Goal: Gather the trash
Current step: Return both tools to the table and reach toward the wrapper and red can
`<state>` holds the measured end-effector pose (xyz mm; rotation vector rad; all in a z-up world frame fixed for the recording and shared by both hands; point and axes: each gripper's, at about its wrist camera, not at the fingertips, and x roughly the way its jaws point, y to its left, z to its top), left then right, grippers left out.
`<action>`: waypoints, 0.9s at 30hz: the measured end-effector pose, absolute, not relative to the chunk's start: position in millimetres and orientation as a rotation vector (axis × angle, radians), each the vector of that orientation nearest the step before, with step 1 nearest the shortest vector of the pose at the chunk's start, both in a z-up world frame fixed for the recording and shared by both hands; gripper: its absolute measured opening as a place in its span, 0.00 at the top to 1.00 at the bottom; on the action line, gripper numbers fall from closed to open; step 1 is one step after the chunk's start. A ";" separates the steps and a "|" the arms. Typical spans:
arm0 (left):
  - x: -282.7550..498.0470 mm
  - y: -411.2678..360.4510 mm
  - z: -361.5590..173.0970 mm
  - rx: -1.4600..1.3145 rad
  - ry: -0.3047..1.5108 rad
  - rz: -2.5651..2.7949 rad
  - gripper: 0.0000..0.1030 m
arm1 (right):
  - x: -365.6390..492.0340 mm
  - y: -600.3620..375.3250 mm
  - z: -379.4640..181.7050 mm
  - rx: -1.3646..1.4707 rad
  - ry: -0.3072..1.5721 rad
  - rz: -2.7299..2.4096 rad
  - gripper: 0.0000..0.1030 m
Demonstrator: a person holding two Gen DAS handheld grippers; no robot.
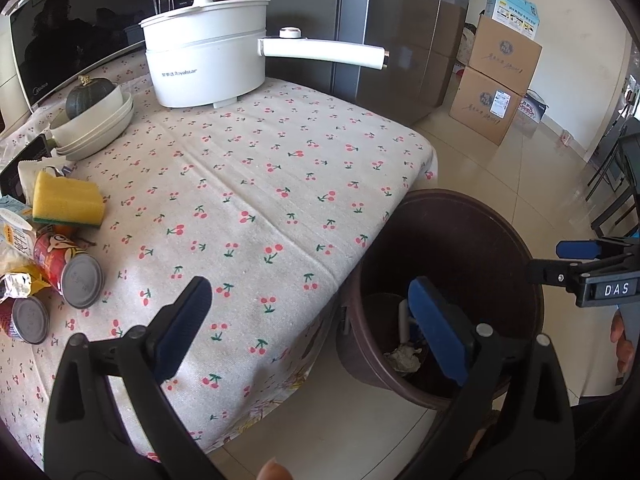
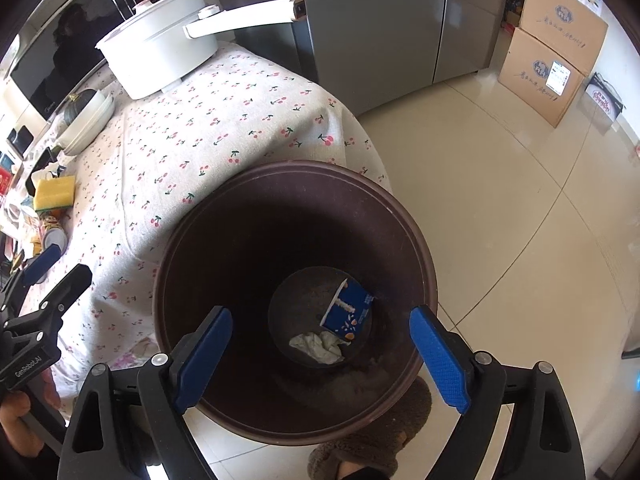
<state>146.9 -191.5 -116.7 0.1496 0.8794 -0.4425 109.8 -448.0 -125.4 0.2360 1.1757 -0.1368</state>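
So both the left gripper (image 1: 312,324) and right gripper (image 2: 320,354) are hanging spread and empty, blue carton (image 2: 347,312) and tissue (image 2: 318,346) sitting binned in the bin (image 2: 192,216), cans (image 1: 68,272) and wrappers (image 1: 18,284) still waiting on the table (image 1: 260,168).

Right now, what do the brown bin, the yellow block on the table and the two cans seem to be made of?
Brown bin: likely plastic, smooth with a dull sheen on its rim. Yellow block: foam sponge with a porous face and a green scouring layer below. Two cans: probably metal, with grey ends that could be metal or plastic lids and printed red sides.
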 end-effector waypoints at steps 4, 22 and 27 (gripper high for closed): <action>145.3 -183.0 -113.2 0.157 0.877 -0.427 0.04 | 113.3 -442.7 -121.4 0.234 1.171 -0.131 0.11; 152.3 -74.4 -87.0 0.088 0.902 -0.240 0.04 | 152.5 -366.5 -89.6 0.158 1.121 -0.014 0.11; 158.7 -28.1 -81.1 0.048 0.913 -0.158 0.04 | 164.7 -335.1 -85.0 0.137 1.115 0.030 0.11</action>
